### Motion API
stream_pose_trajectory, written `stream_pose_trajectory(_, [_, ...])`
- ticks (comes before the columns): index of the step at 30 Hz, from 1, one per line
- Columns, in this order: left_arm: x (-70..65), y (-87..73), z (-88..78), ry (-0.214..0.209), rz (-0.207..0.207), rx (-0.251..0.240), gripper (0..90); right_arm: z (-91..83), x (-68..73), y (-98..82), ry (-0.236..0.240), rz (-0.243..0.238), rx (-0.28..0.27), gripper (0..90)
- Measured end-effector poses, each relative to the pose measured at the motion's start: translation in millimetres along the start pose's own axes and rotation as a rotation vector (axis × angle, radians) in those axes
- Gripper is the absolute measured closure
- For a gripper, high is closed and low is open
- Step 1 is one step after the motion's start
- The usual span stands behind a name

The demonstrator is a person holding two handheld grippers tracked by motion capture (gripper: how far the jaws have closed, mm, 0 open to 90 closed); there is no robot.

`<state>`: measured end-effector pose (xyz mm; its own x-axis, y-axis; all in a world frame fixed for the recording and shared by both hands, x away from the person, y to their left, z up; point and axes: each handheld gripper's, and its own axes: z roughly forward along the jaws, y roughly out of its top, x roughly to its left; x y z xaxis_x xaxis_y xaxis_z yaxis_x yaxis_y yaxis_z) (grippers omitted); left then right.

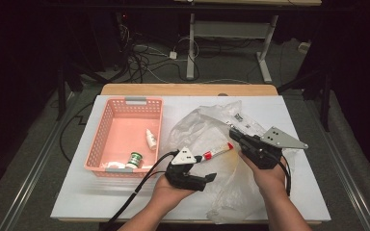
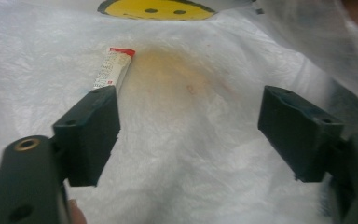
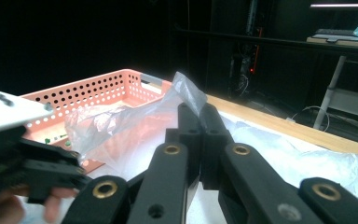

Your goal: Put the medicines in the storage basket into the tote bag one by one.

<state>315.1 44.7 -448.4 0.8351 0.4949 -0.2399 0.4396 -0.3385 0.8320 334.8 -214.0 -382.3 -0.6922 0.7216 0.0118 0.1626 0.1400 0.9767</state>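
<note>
A crumpled clear plastic bag (image 1: 207, 127) lies on the white table. My right gripper (image 1: 234, 132) is shut on a fold of the bag (image 3: 186, 91) and lifts it a little. A white tube with a red end (image 1: 218, 150) rests on the plastic between the two grippers. My left gripper (image 1: 204, 167) is open just short of the tube, nothing between its jaws. In the left gripper view (image 2: 191, 100), the tube (image 2: 114, 69) lies just beyond the left jaw, on white plastic (image 2: 191, 154).
A pink perforated basket (image 1: 101, 139) stands at the table's left with a small white bottle (image 1: 151, 139) and a green-and-white roll (image 1: 135, 159) inside. A yellow smiley print (image 2: 156, 8) shows on the bag. The basket (image 3: 98, 86) lies beyond the raised fold.
</note>
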Motion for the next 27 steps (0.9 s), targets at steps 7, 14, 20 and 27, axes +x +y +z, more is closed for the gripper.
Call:
stream_pose_trajectory(7, [-7.4,-5.4,-29.5,0.033,0.017,-0.009,7.0,-0.5,-1.1,-0.1,-0.004,0.001,0.0,90.0])
stream_pose_trajectory(14, [-4.3,-12.7,-57.1,0.095,-0.001,-0.022,0.0,-0.4,-1.2,-0.7,-0.008,0.0,0.005,90.0])
stream_pose_trajectory(20, [2.4,-21.2,-80.9,0.163,0.0,-0.025,0.0,-0.7,-1.5,-0.7,-0.01,0.0,0.006,90.0])
stream_pose_trajectory(27, [17.2,-27.4,-104.2,0.224,-0.029,-0.046,0.0,0.5,-1.1,-2.2,-0.01,-0.001,0.011,90.0])
